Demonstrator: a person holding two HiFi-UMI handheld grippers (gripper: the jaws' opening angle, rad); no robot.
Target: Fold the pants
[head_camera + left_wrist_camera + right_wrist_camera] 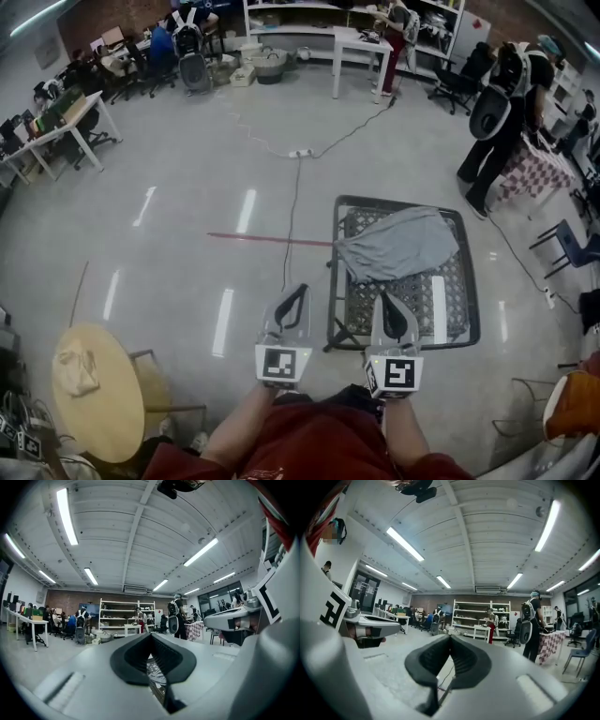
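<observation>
Head view: you're holding left tongs (297,290) and right tongs (387,296) clenched, empty, because the grey pants (398,244) are lying ahead, unreached, on the surface (457,309).

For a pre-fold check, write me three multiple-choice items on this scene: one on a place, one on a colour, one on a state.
1. Where do the pants lie?
A. On the black mesh table
B. On the bare floor
C. On a round wooden table

2. What colour are the pants?
A. Red
B. Grey
C. Blue

3. How are the left gripper and the right gripper?
A. Fingers shut on both, nothing held
B. Fingers wide open on both
C. Left shut on the pants

Answers:
1 A: the head view shows them spread across the mesh top.
2 B: the cloth is plain grey.
3 A: each gripper view shows fingers together with nothing between them.
</observation>
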